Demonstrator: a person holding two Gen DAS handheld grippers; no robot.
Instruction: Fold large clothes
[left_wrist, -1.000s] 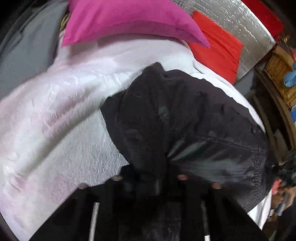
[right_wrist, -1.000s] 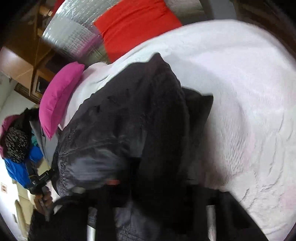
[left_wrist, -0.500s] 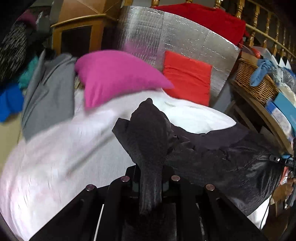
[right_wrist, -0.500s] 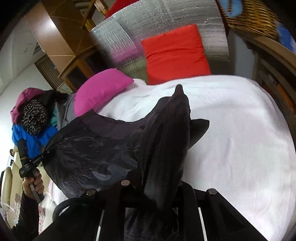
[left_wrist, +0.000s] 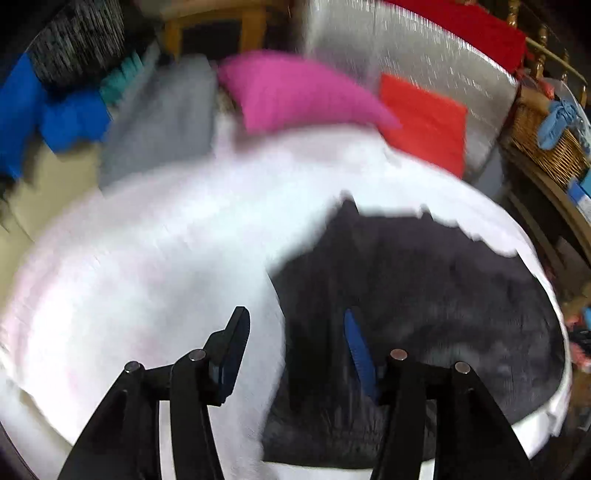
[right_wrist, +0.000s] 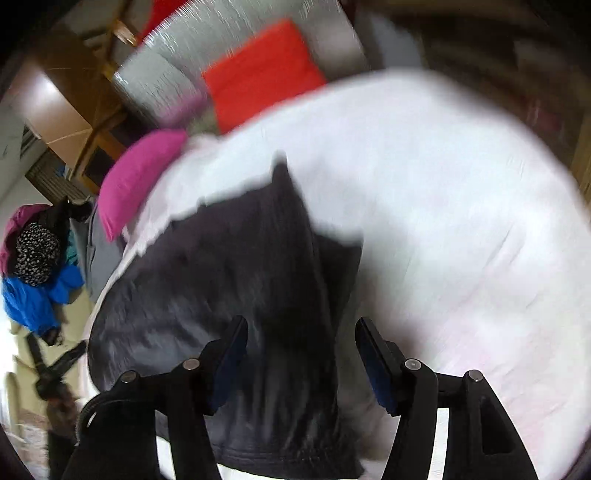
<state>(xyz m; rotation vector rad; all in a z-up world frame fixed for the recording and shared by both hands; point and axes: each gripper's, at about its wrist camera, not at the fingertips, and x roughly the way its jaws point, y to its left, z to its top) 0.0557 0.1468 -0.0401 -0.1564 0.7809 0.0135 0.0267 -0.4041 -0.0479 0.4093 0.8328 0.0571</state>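
Both of my grippers have let go since half a second ago: then each was clamped on a bunched ridge of the black garment (left_wrist: 413, 295), and now the fabric has dropped flat onto the white bedspread (left_wrist: 147, 258). My left gripper (left_wrist: 293, 332) stands released, jaws spread wide with nothing between them; its left finger sits over white cover and its blue-padded right finger over dark cloth in the lower centre of the left wrist view. My right gripper (right_wrist: 301, 343) is likewise released, jaws apart, the garment (right_wrist: 240, 280) lying beneath and between them at lower centre of the right wrist view. Both views are heavily motion-blurred. A pink pillow (left_wrist: 295, 92) lies at top centre of the left view, with a red cushion (left_wrist: 424, 122) to its right against a silver panel (left_wrist: 406, 48), and a wicker basket (left_wrist: 543, 140) at the right edge.
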